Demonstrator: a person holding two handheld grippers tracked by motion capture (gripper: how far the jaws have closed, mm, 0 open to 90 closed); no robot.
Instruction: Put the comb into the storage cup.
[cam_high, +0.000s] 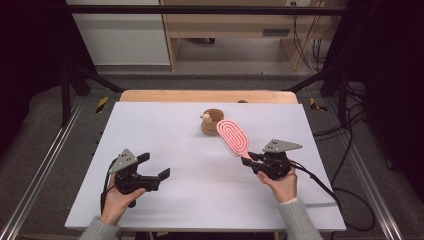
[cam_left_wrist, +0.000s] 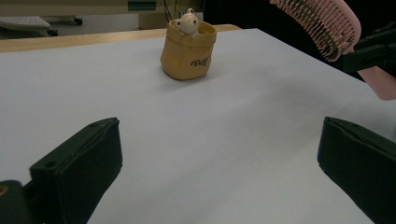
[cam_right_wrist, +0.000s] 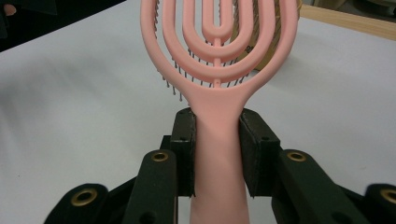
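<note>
pink vented hairbrush (cam_high: 233, 137), raised off table, bristles down, beside yellow pouch (cam_high: 210, 123)

Left tongs (cam_high: 159, 166) agape, right tongs (cam_high: 251, 159) clamped

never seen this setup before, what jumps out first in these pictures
The pink hairbrush stands out at once: the right gripper is clamped on its handle and holds it above the white table, right of centre. Just behind it sits a small tan pouch with a toy bear peeking out.
</note>
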